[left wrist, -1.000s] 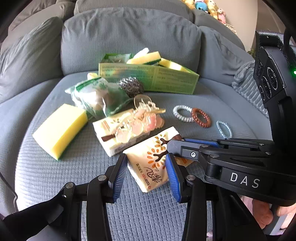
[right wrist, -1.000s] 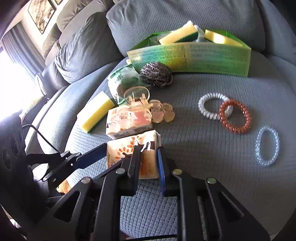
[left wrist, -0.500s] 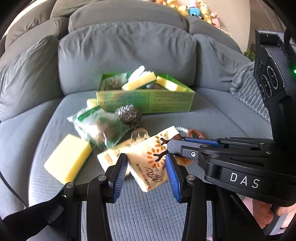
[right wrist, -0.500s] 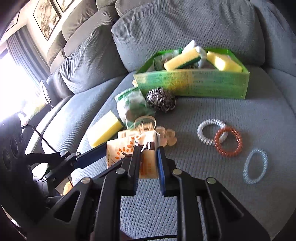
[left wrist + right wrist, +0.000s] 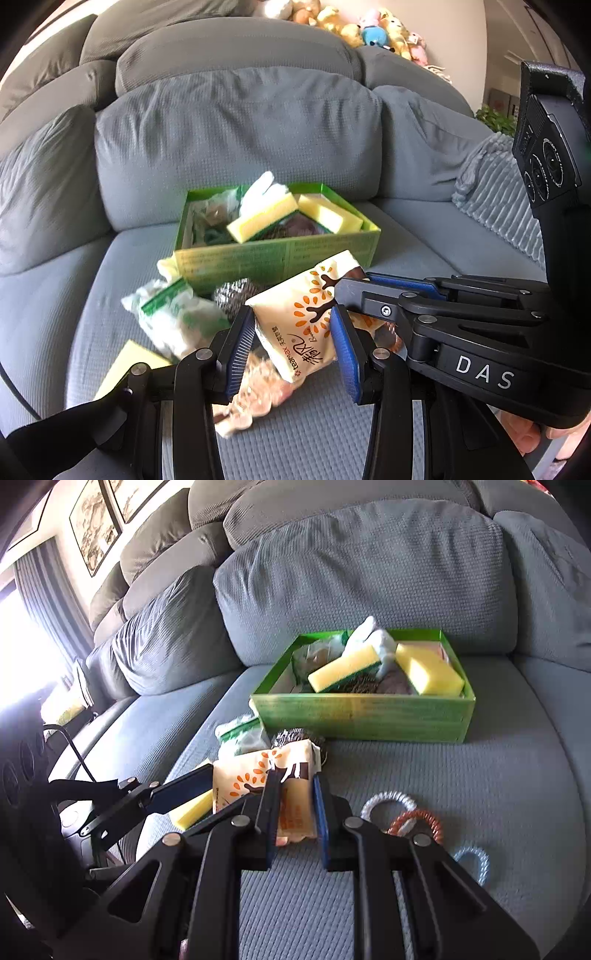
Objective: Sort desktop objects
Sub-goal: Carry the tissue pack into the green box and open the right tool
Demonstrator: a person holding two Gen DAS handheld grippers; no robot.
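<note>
A cream tissue pack with an orange tree print [image 5: 301, 321] [image 5: 258, 779] hangs in the air above the sofa seat. My right gripper [image 5: 294, 808] is shut on its end. My left gripper [image 5: 291, 345] brackets the same pack, its blue pads close to the sides; whether they touch is unclear. A green box [image 5: 362, 710] [image 5: 275, 254] holding yellow sponges, scourers and a white cloth stands at the back of the seat.
On the grey seat [image 5: 480, 775] lie a steel scourer [image 5: 231, 297], a green-white bag [image 5: 173, 317], a yellow sponge [image 5: 125, 363], a pack with pink hair clips [image 5: 255, 384] and three spiral hair ties [image 5: 413, 819]. Sofa cushions rise behind.
Both grippers have lifted the tissue pack off the seat together. The box and the other items have dropped lower and farther in both views.
</note>
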